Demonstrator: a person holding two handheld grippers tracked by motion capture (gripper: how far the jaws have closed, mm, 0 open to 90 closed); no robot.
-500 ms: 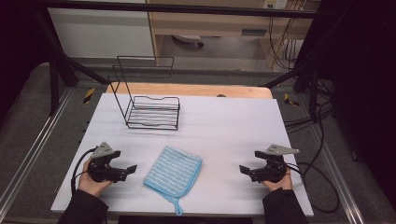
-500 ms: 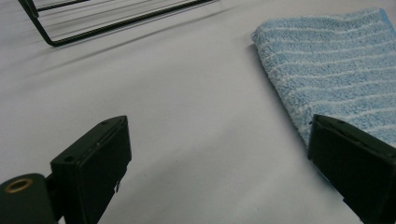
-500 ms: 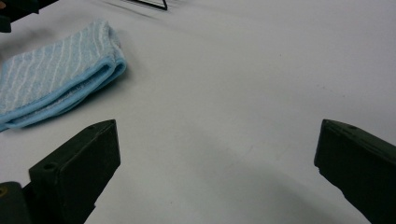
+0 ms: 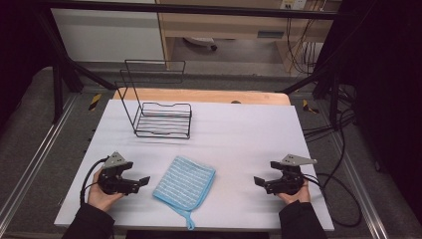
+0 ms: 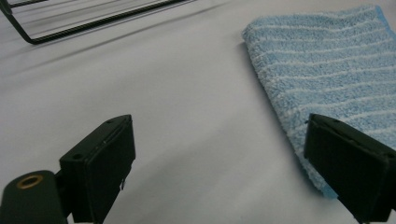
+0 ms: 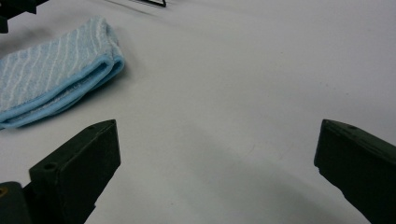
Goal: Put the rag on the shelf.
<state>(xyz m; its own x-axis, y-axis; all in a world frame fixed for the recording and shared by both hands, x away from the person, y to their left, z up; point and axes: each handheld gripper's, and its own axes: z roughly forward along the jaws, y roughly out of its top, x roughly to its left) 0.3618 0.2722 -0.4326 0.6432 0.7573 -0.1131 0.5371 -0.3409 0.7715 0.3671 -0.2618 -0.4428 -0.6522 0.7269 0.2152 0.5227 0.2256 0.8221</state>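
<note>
A folded light-blue striped towel (image 4: 184,183) lies near the front middle of the white table (image 4: 239,134), a hanging loop at its near corner. My left gripper (image 4: 140,182) rests low at the towel's left, jaws open and empty. In the left gripper view (image 5: 219,163) the towel (image 5: 327,70) lies ahead to the right, its edge just behind the right jaw. My right gripper (image 4: 261,182) sits at the front right, open, pointing towards the towel from a distance. From the right gripper view (image 6: 215,168) the towel's folded edge (image 6: 56,79) is far left, bare table between the jaws.
A black wire rack (image 4: 158,108) with a tall back frame stands at the table's back left; its base bars (image 5: 84,23) cross the top of the left gripper view. A wooden board edge (image 4: 204,95) runs behind the table. Cables (image 4: 338,179) trail off the right side.
</note>
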